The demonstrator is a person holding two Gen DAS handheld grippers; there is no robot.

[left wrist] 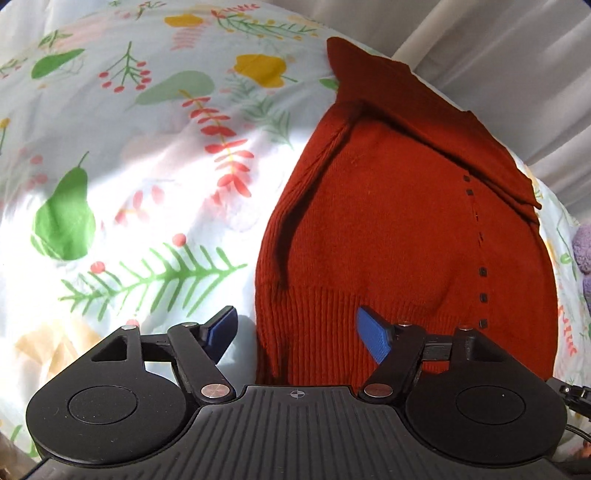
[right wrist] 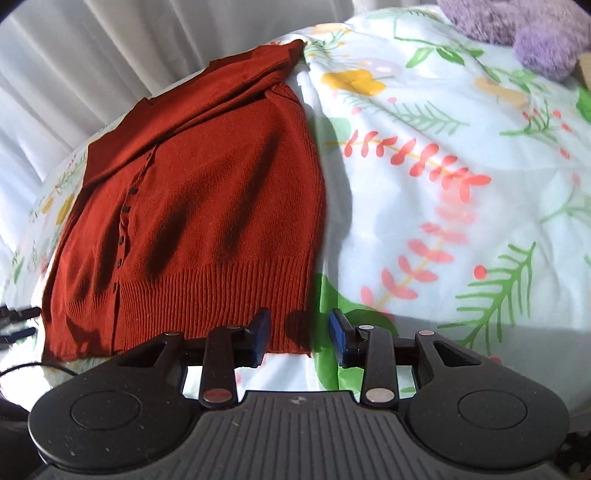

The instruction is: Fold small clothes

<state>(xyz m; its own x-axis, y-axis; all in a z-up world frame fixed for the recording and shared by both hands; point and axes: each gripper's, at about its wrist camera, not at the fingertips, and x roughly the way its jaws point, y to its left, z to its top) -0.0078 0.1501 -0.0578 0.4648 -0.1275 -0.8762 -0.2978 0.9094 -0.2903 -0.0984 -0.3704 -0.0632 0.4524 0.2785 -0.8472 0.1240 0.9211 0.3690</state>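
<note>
A rust-red knit cardigan (left wrist: 399, 229) with small dark buttons lies flat on the floral bedsheet (left wrist: 147, 184), its sleeves folded across the upper part. My left gripper (left wrist: 299, 334) is open at the ribbed hem's left corner, one blue pad over the hem, the other over the sheet. In the right wrist view the cardigan (right wrist: 207, 199) lies to the left. My right gripper (right wrist: 300, 338) is open at the hem's right corner, jaws either side of the corner edge. Neither holds anything.
A purple plush toy (right wrist: 524, 29) sits at the far right of the bed; it also shows in the left wrist view (left wrist: 583, 254). White curtains (right wrist: 92, 48) hang behind the bed. Black cables (right wrist: 18, 325) lie at the cardigan's left.
</note>
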